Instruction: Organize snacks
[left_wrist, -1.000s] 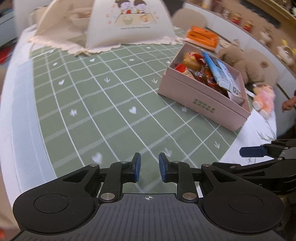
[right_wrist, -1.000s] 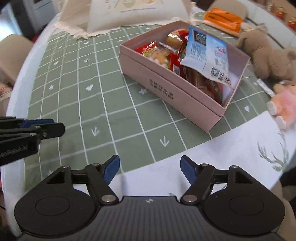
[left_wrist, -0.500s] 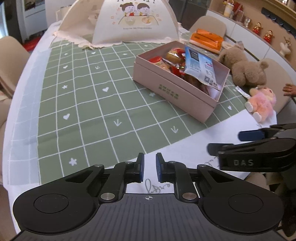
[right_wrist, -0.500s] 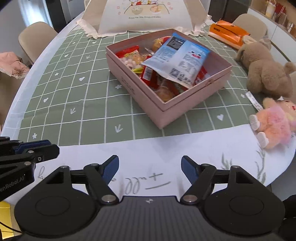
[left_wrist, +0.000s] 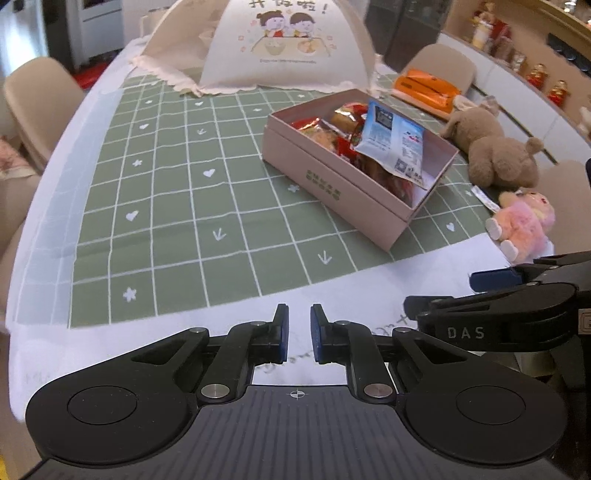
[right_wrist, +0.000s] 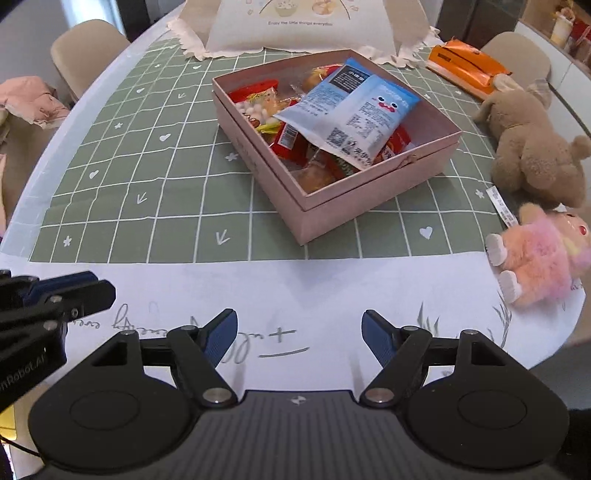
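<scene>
A pink open box (left_wrist: 332, 188) stands on the green checked cloth, filled with wrapped snacks. A blue and white packet (left_wrist: 391, 144) lies on top of them. My left gripper (left_wrist: 299, 332) hovers over the white near edge of the table, well short of the box; it is shut with nothing between its pads. In the right wrist view the same box (right_wrist: 332, 206) and blue packet (right_wrist: 354, 110) lie straight ahead. My right gripper (right_wrist: 299, 332) is open and empty above the white strip. The left gripper (right_wrist: 99, 286) shows at the left edge.
A cream food cover (left_wrist: 284, 44) stands at the far end. An orange pack (right_wrist: 465, 62) lies at the far right. A brown plush (right_wrist: 532, 151) and a pink plush (right_wrist: 539, 254) sit right of the box. Beige chairs (right_wrist: 85, 48) surround the round table.
Both grippers drew back from the box toward the near table edge and rolled level. The left jaws closed; the right jaws stayed wide.
</scene>
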